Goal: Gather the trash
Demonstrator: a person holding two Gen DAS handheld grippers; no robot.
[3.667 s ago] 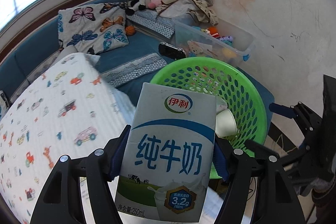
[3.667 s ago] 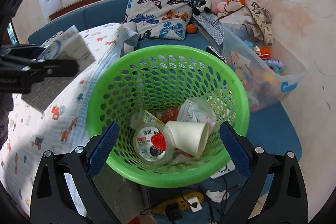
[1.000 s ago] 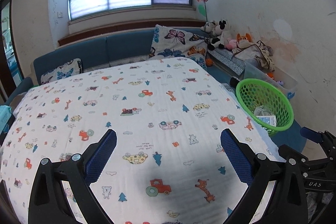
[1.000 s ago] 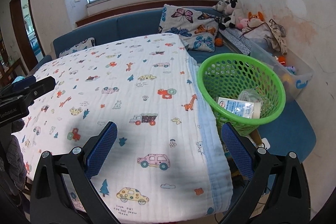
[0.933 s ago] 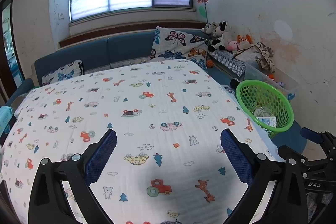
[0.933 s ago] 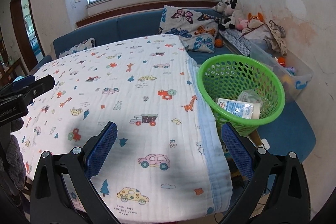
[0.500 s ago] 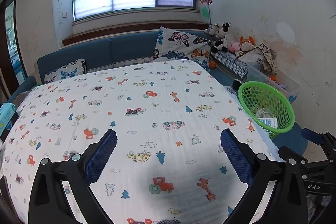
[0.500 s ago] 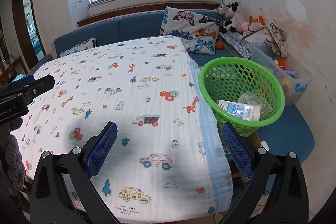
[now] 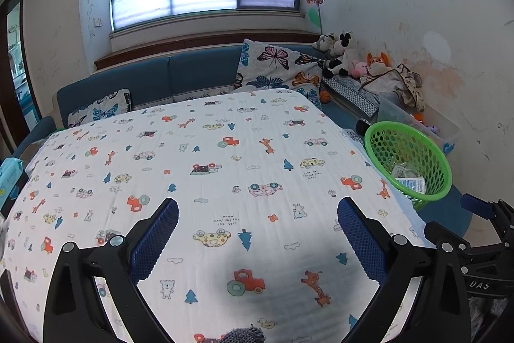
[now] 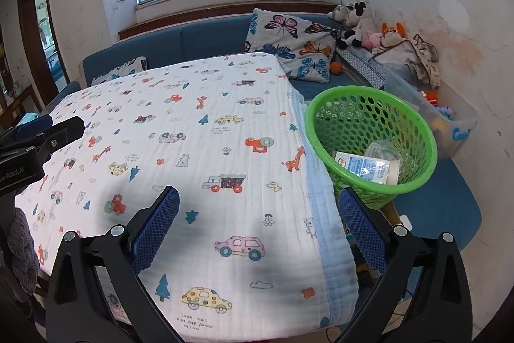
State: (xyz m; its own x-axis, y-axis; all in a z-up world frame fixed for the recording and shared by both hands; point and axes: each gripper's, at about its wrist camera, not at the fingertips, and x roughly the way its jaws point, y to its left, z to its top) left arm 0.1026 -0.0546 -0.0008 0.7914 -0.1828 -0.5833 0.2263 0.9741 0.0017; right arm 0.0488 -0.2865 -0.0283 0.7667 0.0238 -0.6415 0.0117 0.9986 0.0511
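Left gripper (image 9: 257, 233): I see its blue-padded jaws spread wide with nothing between them, hovering over the near part of the desk. In the right wrist view its black body shows at the far left (image 10: 41, 137).

Desk (image 9: 225, 156): covered by a white quilted blanket (image 10: 199, 150) printed with cars, tractors, giraffes and trees; a pale blue border runs along its right edge.

Right gripper (image 10: 259, 227): jaws also spread apart, holding nothing, above the near right corner of the blanket. From the left wrist view I catch only its black frame at the right edge (image 9: 482, 249).

Green basket (image 10: 369, 105): perforated plastic, standing just beside the desk's right edge and lower than its top.

Trash: inside the basket. I make out a milk carton (image 10: 359, 166) lying on its side, crumpled clear wrapping (image 10: 382, 150) behind it, and a white cup (image 10: 393, 171) touching the carton's right end. In the left wrist view the same pile sits at the bottom of the basket (image 9: 411, 179).

Background: blue sofa (image 9: 180, 76) under the window, butterfly cushion (image 9: 279, 69), stuffed toys (image 9: 340, 53) in the corner, a clear storage bin (image 10: 449, 114) behind the basket.
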